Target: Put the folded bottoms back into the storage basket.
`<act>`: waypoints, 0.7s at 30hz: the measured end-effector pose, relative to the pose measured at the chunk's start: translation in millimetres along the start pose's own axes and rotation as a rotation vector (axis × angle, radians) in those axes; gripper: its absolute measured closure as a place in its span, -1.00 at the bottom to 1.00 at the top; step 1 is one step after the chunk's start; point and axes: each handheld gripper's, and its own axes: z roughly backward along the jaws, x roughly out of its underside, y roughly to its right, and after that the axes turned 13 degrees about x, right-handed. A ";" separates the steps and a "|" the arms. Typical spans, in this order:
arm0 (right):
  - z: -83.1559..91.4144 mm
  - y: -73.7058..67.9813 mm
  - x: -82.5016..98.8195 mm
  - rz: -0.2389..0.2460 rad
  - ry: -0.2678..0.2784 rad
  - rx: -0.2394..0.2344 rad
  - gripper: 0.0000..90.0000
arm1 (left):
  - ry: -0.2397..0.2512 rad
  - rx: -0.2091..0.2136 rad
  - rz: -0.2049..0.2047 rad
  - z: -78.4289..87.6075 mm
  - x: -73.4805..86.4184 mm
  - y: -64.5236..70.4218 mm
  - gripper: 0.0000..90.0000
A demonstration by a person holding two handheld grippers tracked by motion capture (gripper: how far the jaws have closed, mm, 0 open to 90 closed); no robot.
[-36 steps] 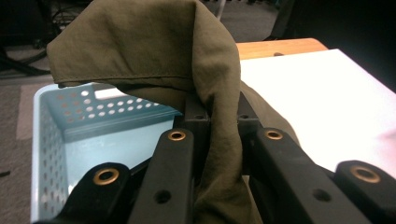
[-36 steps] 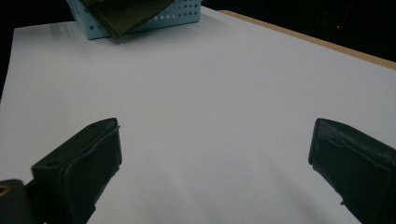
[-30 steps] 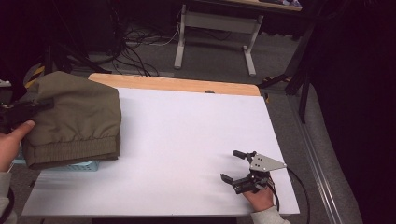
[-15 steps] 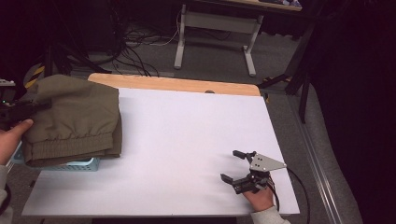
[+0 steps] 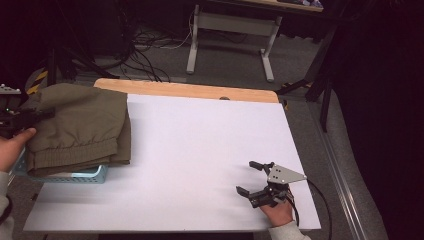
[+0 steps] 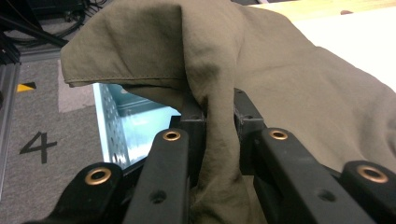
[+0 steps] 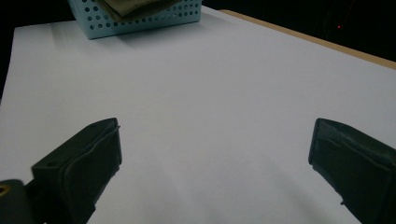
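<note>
Olive-green garment (image 5: 80, 125) folded, lying on top of light blue perforated basket (image 5: 65, 176) at table's left edge, draped over basket rim. Left gripper (image 5: 25, 117) at garment's far-left side, in person's left hand (image 5: 12, 147). In left gripper view, a bunched fold of the cloth (image 6: 219, 135) runs straight up betw. the two black jaws, pinched from both sides; rest of fabric spreads above & to the right, basket wall (image 6: 112, 126) seen beneath at left.

Right gripper (image 5: 255, 177) well apart, near table's (image 5: 200, 140) front-right corner, resting on the white surface. Jaws spread wide, nothing betw. them; garment & basket far off at top of right gripper view (image 7: 140, 14).
</note>
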 end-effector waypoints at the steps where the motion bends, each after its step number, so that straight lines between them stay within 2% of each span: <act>1: 0.0 0.0 0.0 0.000 0.000 0.000 -0.93 | -0.003 -0.002 0.001 -0.5 0.1 -1.8 0.74; 15: -0.1 -0.1 0.0 0.001 -0.001 0.000 -0.93 | -0.052 -0.016 0.010 -9.7 -0.1 -12.8 0.74; 21: -0.2 -0.1 0.0 0.001 -0.002 0.000 -0.93 | -0.066 -0.038 0.011 -13.9 1.5 -15.5 0.73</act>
